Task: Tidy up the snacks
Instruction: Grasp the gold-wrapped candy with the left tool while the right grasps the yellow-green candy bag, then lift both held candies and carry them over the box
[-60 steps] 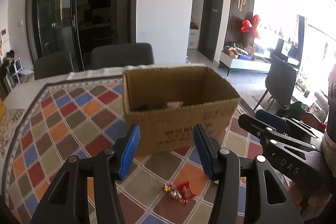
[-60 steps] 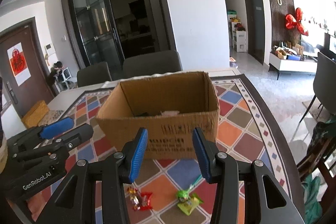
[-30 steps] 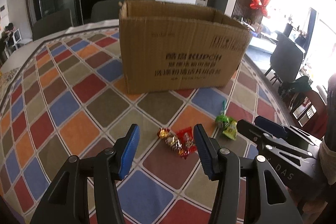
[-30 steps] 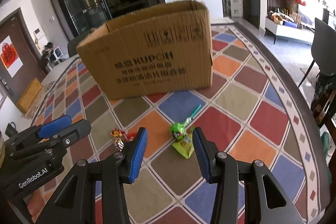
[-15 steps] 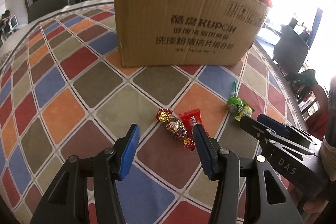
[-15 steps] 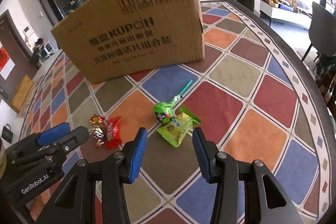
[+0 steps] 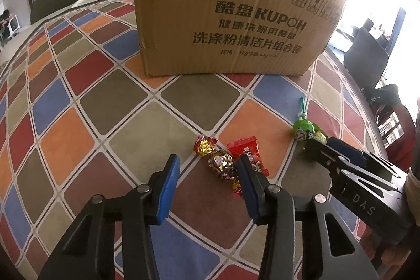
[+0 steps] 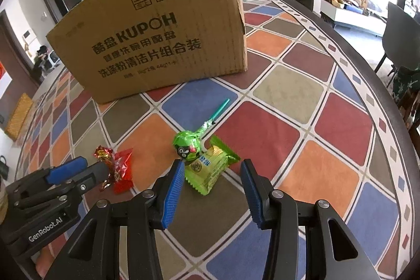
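the left gripper (image 7: 207, 169) hangs low over the checked tablecloth (image 7: 65, 138) with its jaws wide, the gold foil candy (image 7: 220, 162) between them and the red candy packet (image 7: 249, 148) under its right finger. the right gripper (image 8: 211, 175) is also spread wide, straddling the green snack packet (image 8: 207, 169), with the green lollipop (image 8: 187, 142) touching that packet's far edge. the kupoh cardboard box (image 8: 157, 38) stands behind all four snacks.
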